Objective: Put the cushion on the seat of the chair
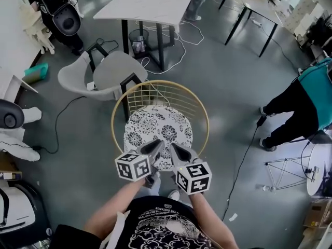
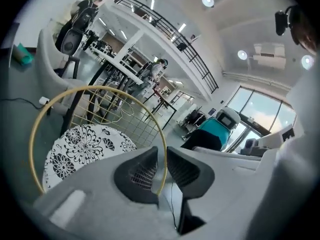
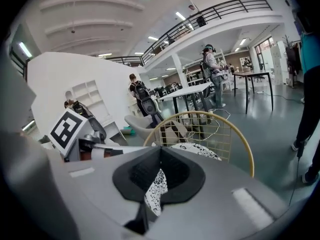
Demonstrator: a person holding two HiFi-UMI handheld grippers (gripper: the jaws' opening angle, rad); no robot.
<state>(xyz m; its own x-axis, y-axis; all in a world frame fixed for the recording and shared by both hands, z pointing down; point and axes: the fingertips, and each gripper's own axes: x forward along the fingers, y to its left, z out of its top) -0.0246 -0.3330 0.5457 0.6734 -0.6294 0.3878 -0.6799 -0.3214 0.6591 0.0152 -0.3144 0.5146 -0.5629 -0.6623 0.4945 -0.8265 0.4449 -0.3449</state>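
A round cushion [image 1: 158, 130] with a black and white flower print lies flat on the seat of the gold wire chair [image 1: 161, 83]. Both grippers hover close together over its near edge. My left gripper [image 1: 155, 148] has a narrow gap between its jaws with nothing in it. In the left gripper view, that gripper [image 2: 162, 156] has the cushion [image 2: 82, 144] to its left and the chair rim [image 2: 100, 89] behind it. My right gripper [image 1: 179, 152] has its tips together. In the right gripper view, the cushion [image 3: 197, 150] lies beyond my right gripper [image 3: 160, 151], under the chair back [image 3: 200, 115].
A pale shell chair [image 1: 98, 74] stands just behind the wire chair on the left. Behind it is a white table [image 1: 145, 4] with a bin [image 1: 137, 39] and cables beneath. A person in teal [image 1: 311, 102] stands at the right, near a folding stand [image 1: 290, 170].
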